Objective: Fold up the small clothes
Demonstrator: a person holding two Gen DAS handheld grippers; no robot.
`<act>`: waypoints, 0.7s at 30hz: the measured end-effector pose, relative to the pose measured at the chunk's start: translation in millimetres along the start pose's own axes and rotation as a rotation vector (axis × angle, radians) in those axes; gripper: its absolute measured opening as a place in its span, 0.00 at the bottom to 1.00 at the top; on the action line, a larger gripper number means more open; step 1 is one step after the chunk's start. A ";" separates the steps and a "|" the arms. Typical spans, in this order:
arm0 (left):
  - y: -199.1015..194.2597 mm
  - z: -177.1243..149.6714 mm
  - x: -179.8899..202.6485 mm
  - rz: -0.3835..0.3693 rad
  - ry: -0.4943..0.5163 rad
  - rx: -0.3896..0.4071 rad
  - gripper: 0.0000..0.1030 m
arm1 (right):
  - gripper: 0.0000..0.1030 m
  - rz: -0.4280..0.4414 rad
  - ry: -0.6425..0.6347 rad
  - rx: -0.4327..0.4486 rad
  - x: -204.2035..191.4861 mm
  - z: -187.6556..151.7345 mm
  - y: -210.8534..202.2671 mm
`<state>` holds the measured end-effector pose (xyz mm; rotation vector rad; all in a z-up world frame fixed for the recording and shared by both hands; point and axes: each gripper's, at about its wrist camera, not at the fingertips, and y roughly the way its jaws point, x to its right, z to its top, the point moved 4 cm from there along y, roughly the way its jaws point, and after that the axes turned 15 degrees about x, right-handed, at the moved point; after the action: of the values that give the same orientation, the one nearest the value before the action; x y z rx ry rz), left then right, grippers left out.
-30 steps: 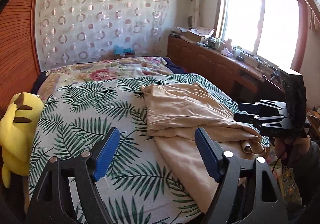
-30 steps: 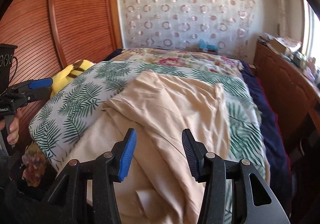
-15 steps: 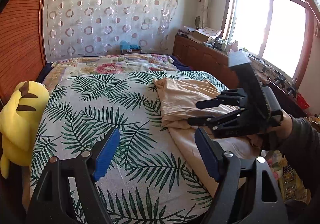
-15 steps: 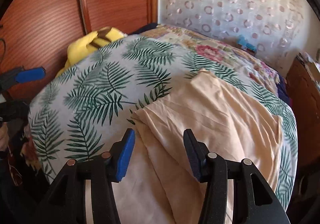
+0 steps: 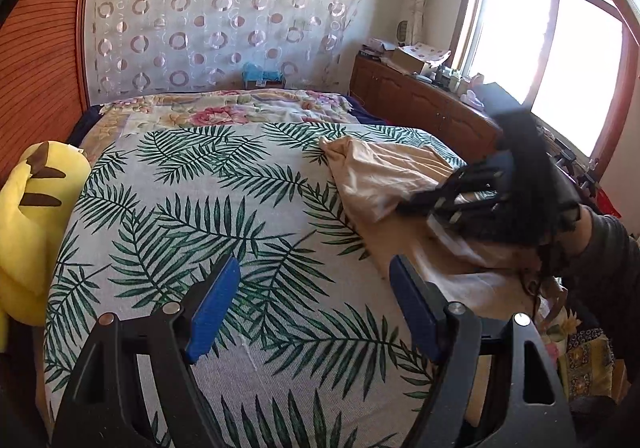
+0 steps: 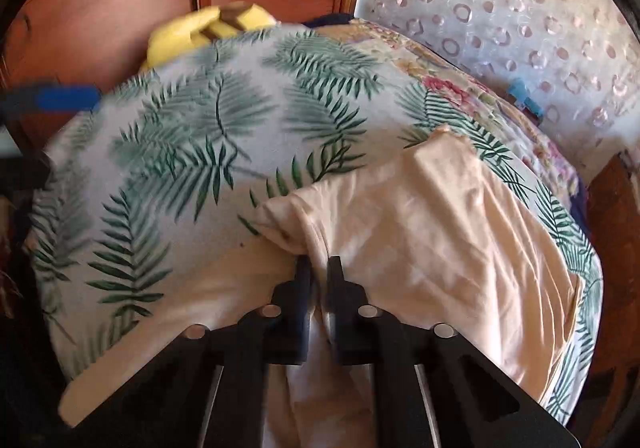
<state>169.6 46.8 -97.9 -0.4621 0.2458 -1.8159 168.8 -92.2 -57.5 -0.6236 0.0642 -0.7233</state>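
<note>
Two grippers: one per hand, both over the bed.
Surface: bed (image 5: 168, 216) under a white spread with green palm fronds; a floral quilt (image 5: 224, 110) lies bunched at the far end.
Task item: peach garment (image 6: 432, 232), rumpled, on the window side of the spread, one part draped over the near edge.
Right gripper (image 6: 318, 272): jaws have just been closing — now pinched together on a fold of the peach garment at its near edge; seen blurred from the left wrist view, with a dark sleeve (image 5: 608, 248) behind it.
Left gripper (image 5: 314, 308): blue pads (image 5: 212, 308) stand wide apart above bare spread, nothing between them, well apart from the garment.
Beside the bed: yellow plush toy (image 5: 36, 208) against a reddish slatted wood wall (image 5: 36, 60).
Far wall: sheer curtain (image 5: 216, 8) with ring pattern; a small blue object (image 5: 260, 74) sits at its foot.
Window side: bright window (image 5: 548, 60) in a wood frame, low wooden cabinet (image 5: 420, 104) beneath — cluttered with boxes and small items.
Writing: none legible.
</note>
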 end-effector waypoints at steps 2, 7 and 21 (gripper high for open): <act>7.0 0.6 -2.8 0.003 -0.007 -0.012 0.76 | 0.06 -0.029 0.052 0.086 20.4 12.7 -21.6; 22.9 4.1 -0.8 0.000 -0.003 -0.029 0.76 | 0.06 -0.099 0.197 0.162 90.8 29.3 -62.7; 52.4 -2.9 26.6 -0.027 0.025 -0.090 0.76 | 0.05 -0.454 0.369 0.077 208.9 -23.0 -59.5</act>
<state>207.7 6.0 -116.4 -0.5083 0.3416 -1.8432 285.0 -271.3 -11.2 -0.4260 0.2386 -1.2705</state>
